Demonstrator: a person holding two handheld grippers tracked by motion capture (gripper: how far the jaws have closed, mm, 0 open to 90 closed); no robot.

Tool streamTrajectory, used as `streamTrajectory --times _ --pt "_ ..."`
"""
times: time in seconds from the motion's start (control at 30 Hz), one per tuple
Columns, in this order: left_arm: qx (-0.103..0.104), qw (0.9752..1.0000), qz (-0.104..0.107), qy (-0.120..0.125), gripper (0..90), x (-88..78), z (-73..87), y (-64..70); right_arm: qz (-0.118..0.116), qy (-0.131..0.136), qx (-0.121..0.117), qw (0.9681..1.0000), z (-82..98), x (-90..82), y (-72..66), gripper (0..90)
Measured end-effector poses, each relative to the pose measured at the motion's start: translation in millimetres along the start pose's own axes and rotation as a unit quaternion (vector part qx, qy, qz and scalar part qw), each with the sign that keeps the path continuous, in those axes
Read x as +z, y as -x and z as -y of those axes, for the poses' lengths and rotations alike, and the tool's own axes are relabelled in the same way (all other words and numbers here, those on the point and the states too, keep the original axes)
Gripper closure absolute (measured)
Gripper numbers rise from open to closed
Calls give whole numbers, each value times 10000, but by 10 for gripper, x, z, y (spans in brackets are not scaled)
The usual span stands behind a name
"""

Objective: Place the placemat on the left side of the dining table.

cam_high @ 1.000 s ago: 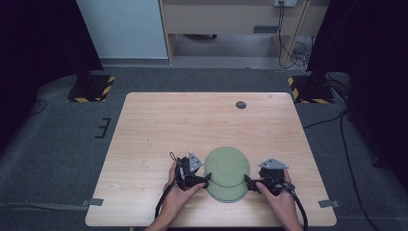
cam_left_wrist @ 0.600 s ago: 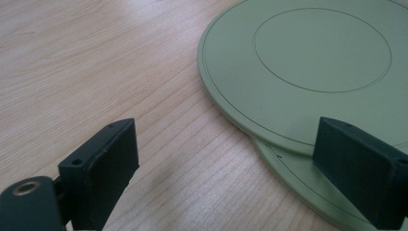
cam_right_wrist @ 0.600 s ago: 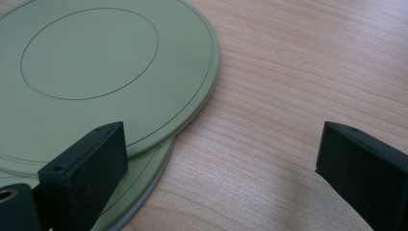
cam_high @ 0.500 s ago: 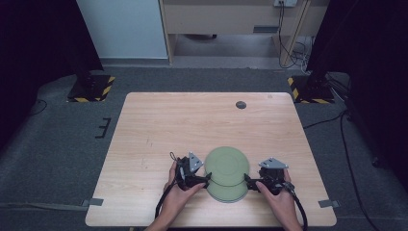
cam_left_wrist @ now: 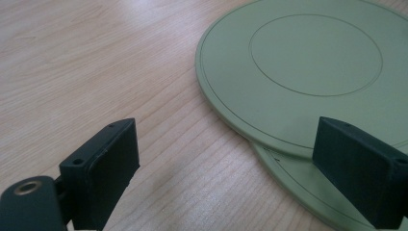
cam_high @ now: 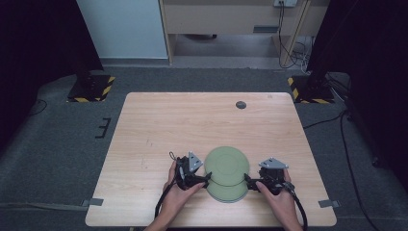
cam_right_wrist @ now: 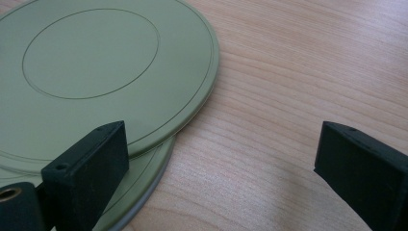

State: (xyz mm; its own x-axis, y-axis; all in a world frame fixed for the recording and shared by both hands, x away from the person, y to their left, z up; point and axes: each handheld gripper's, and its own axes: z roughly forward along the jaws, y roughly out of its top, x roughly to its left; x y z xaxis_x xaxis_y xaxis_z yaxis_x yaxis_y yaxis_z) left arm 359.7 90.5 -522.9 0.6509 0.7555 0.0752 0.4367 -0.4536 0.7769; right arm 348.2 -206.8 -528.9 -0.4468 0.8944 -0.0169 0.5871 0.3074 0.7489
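Two flat green plates lie stacked near the table's front edge. The upper plate (cam_high: 226, 165) (cam_left_wrist: 312, 62) (cam_right_wrist: 96, 62) sits shifted toward the far side, so the lower plate (cam_high: 230, 194) (cam_left_wrist: 298, 187) (cam_right_wrist: 144, 183) shows as a crescent at the front. My left gripper (cam_high: 207, 179) (cam_left_wrist: 235, 161) is open at the plates' left rim, with one jaw over the rim and the other over bare wood. My right gripper (cam_high: 247, 183) (cam_right_wrist: 228, 163) is open at the right rim in the same way. Neither holds anything.
The wooden table (cam_high: 168, 125) carries a small dark disc (cam_high: 241, 104) near its far edge. Yellow-and-black striped stand bases (cam_high: 91, 89) (cam_high: 308, 91) sit on the grey floor beyond the far corners. A person's hands hold both grippers at the front edge.
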Motion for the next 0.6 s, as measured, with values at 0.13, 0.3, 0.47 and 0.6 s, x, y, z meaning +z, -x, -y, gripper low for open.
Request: streamTrajectory --times 0.13,0.3,0.47,0.6 --pt "-32 10000 46 59 76 -33 -15 -32 0 18 45 10000 7 -32 36 52" --pt "32 9998 176 90 63 -64 -51 -35 4 42 134 9999 12 -65 95 52" --pt "99 9992 353 133 52 -95 -147 -20 1 31 185 9998 20 -73 136 52" --pt "31 9988 450 204 50 -68 -240 -57 2 31 200 9998 22 -82 159 53"
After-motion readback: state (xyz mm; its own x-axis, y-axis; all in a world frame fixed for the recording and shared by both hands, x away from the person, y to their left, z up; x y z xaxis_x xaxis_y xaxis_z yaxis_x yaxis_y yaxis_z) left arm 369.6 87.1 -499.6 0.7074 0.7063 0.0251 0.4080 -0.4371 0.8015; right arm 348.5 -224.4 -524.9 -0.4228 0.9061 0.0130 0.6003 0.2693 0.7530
